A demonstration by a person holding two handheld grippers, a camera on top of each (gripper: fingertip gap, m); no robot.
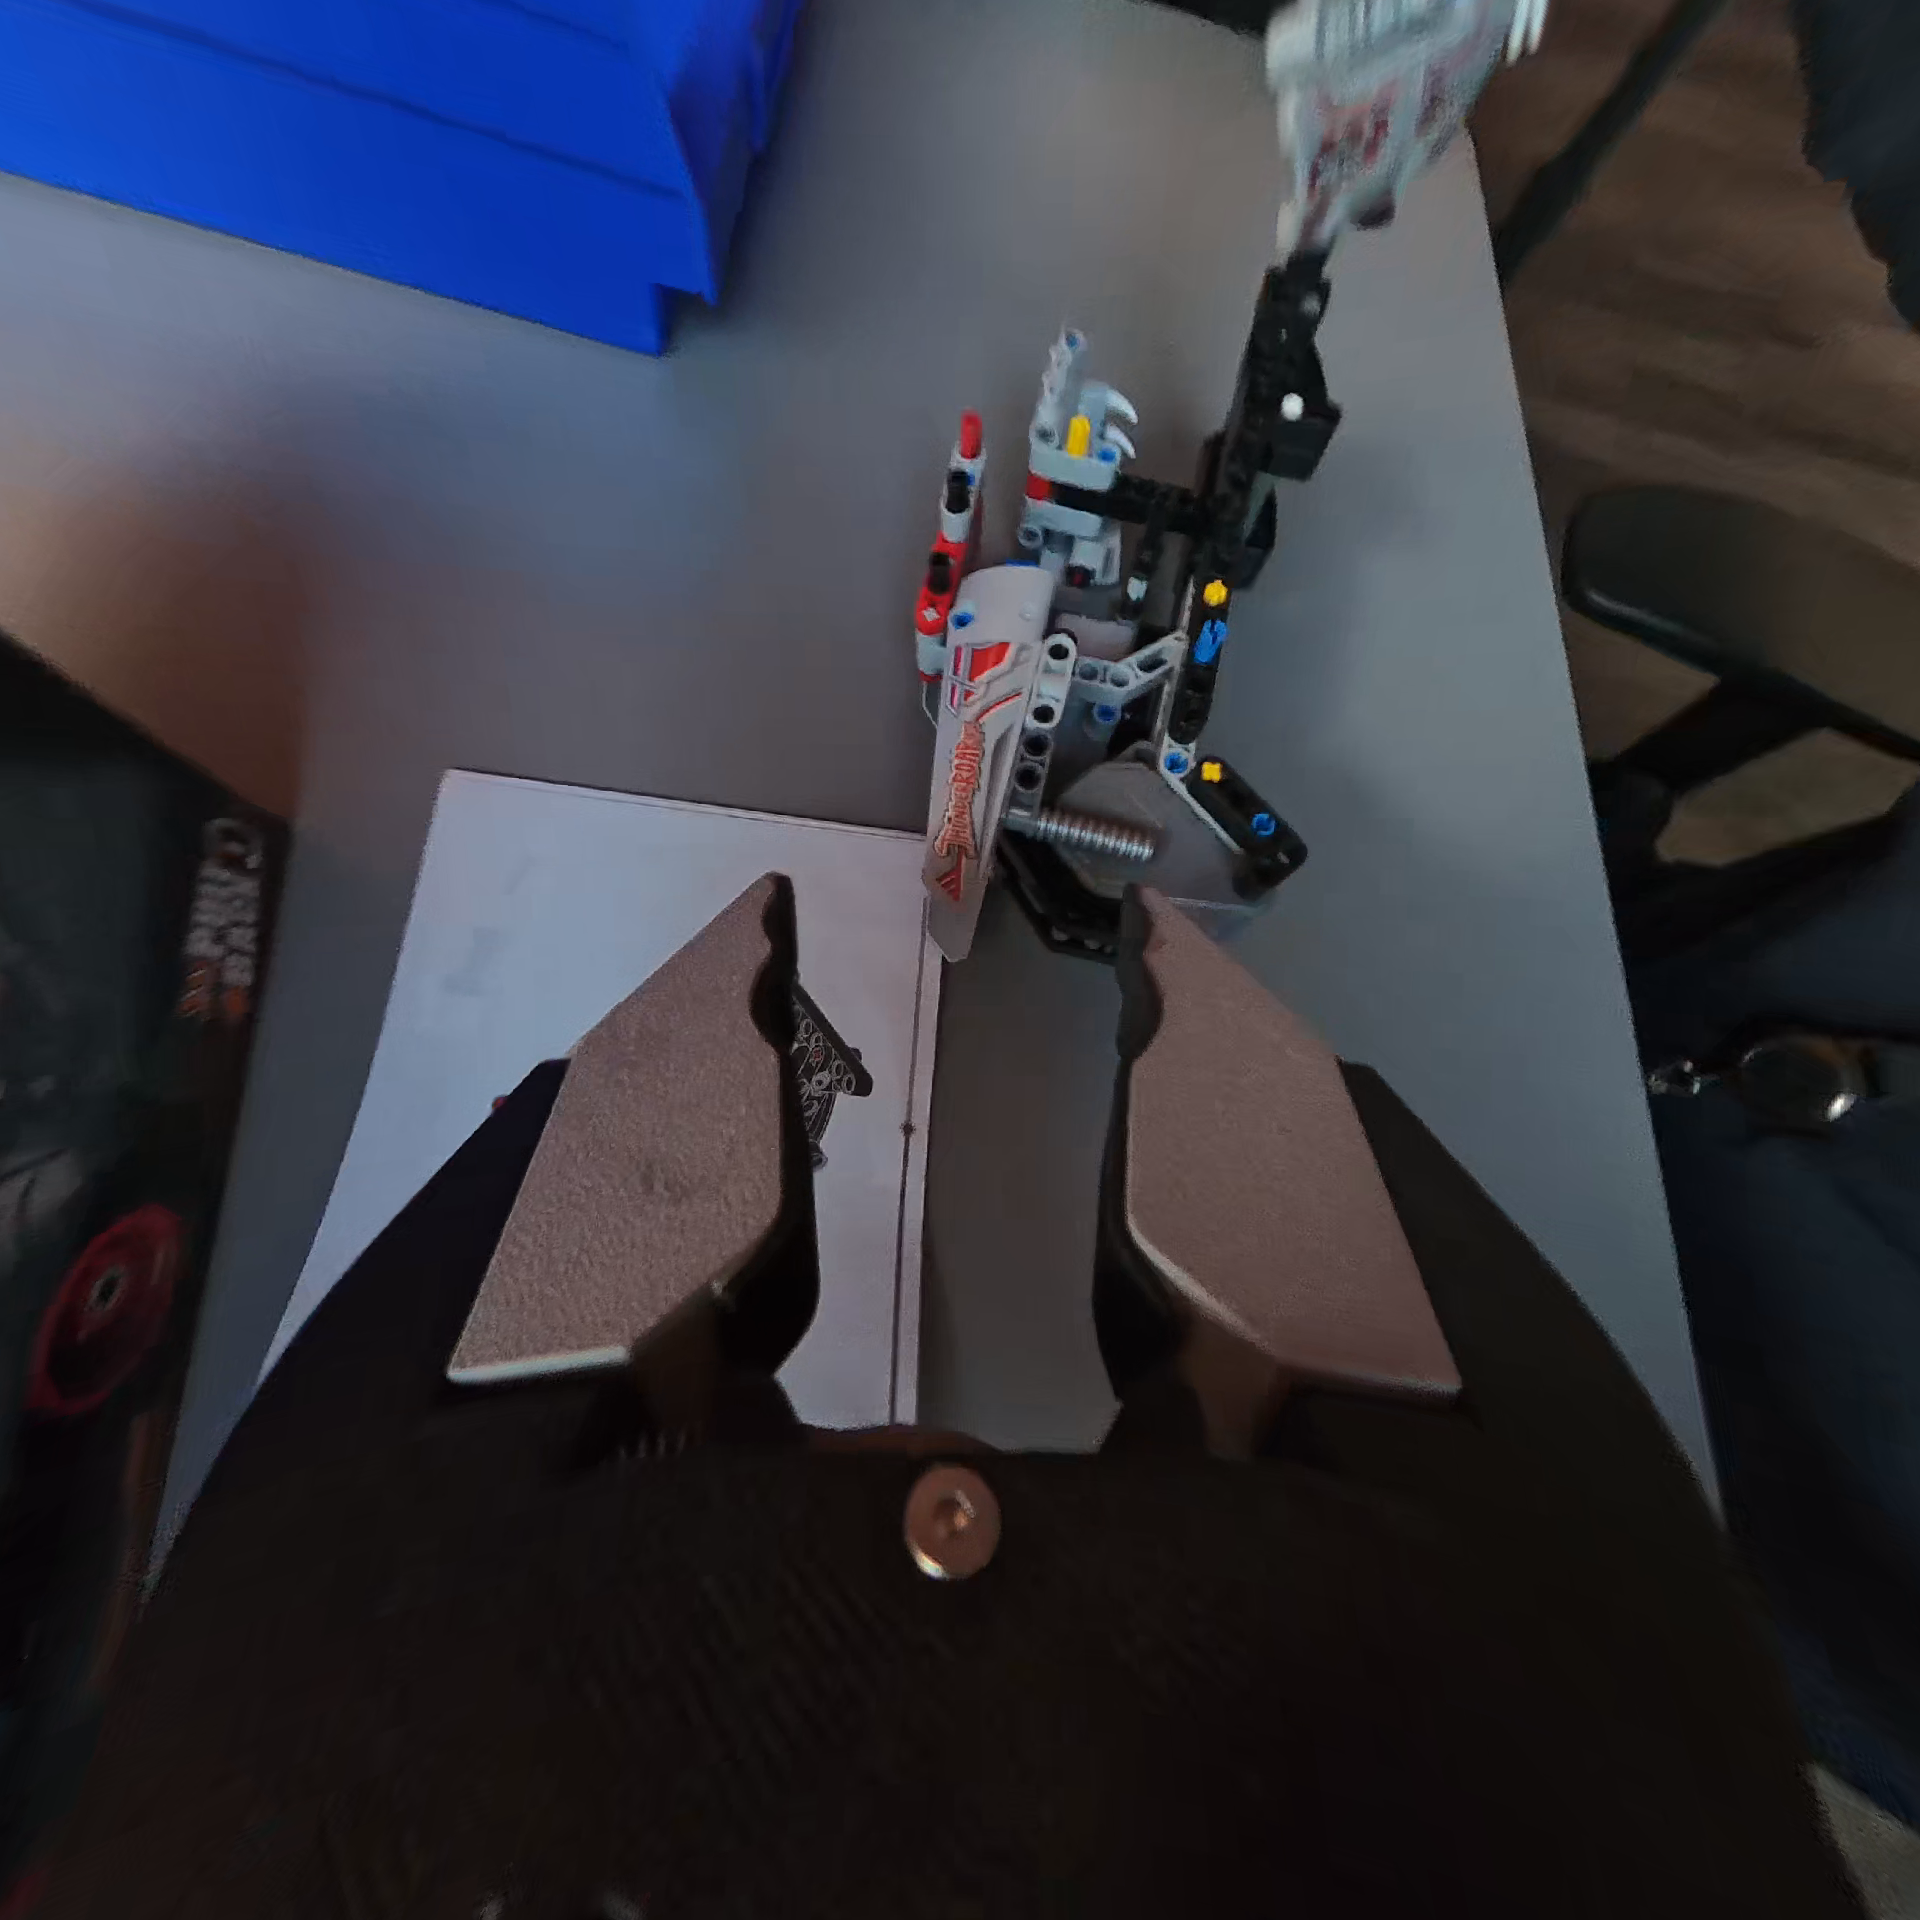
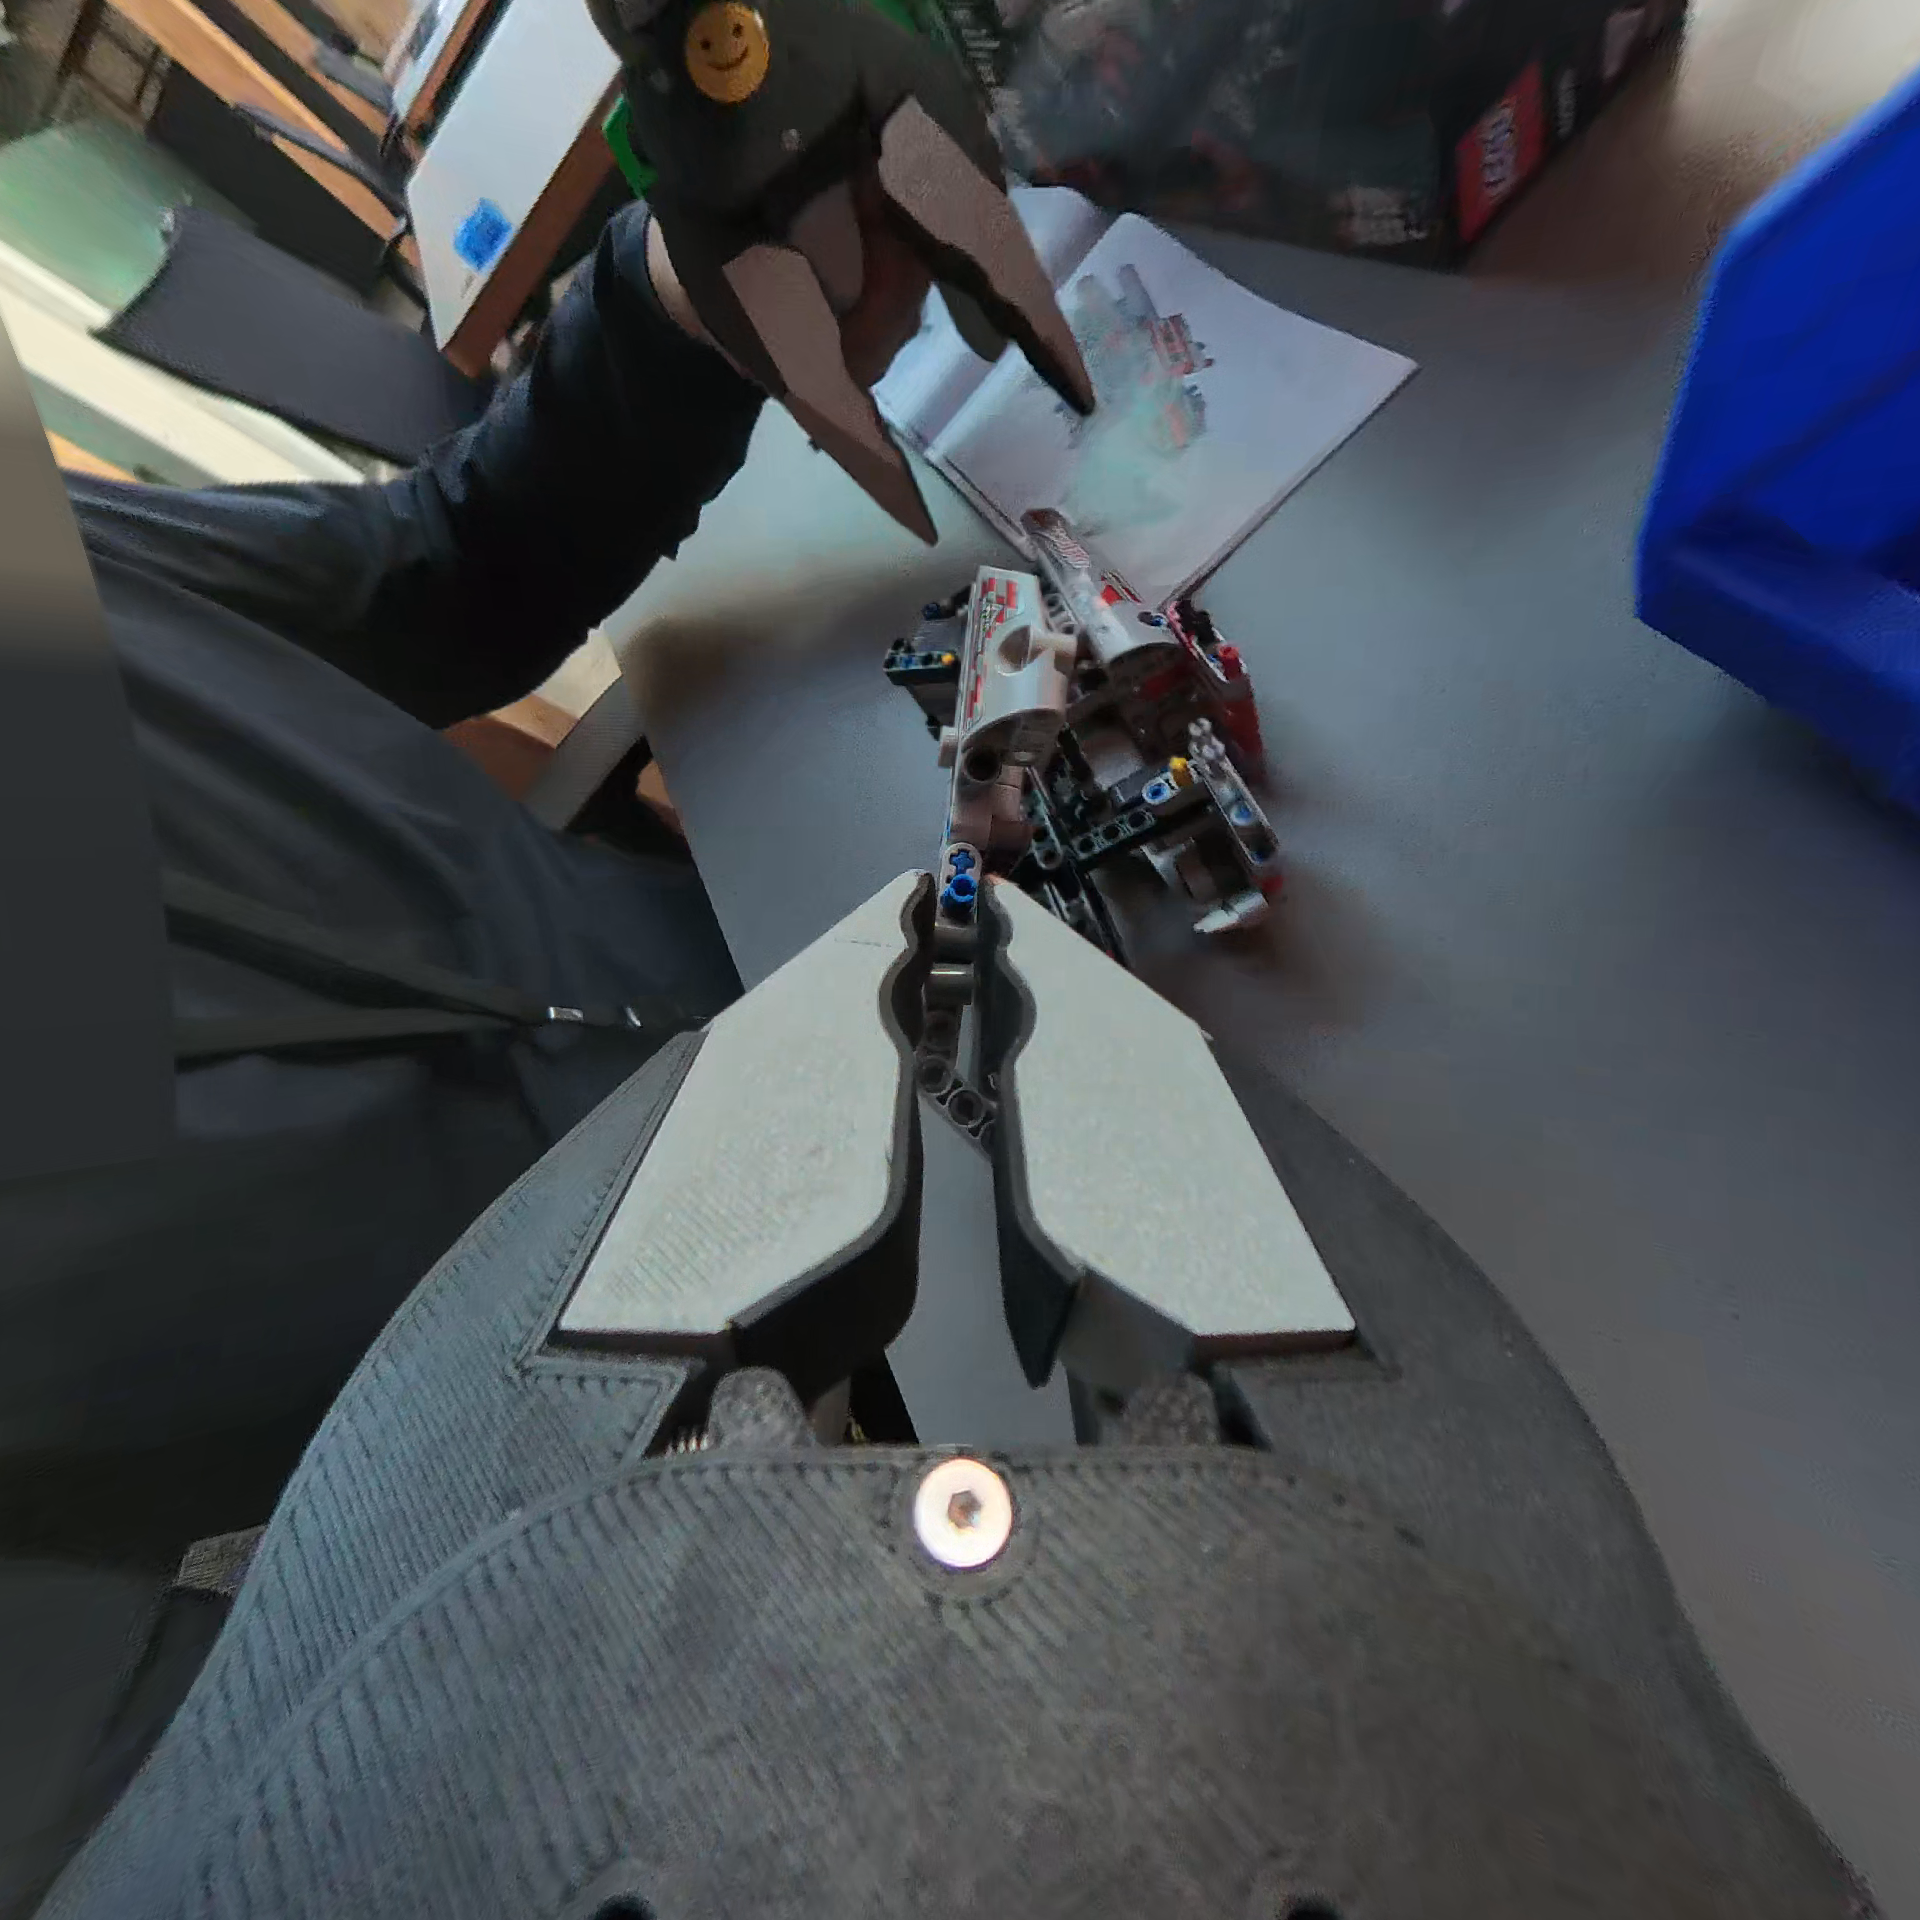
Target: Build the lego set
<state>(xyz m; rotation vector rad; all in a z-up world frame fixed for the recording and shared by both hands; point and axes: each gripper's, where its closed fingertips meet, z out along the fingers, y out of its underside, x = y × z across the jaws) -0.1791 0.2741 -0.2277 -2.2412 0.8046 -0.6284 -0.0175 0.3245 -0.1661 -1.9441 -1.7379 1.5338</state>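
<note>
The lego model (image 1: 1101, 644) lies partly built on the bench (image 1: 623, 540), just ahead of the left claw (image 1: 956, 914), whose jaws stand apart and empty. The right claw (image 2: 956, 904) is clamped on the model's black beam (image 2: 951, 1049). By my judgement, much assembly remains.

Left matte grey two-finger gripper (image 1: 956, 914) with black body, jaws spread wide and empty, angled down over the table, right grey two-finger gripper (image 2: 956, 894) pinched on a black perforated lego beam (image 2: 951, 1039), dark-sleeved forearm (image 2: 499, 520) behind the left gripper
</note>
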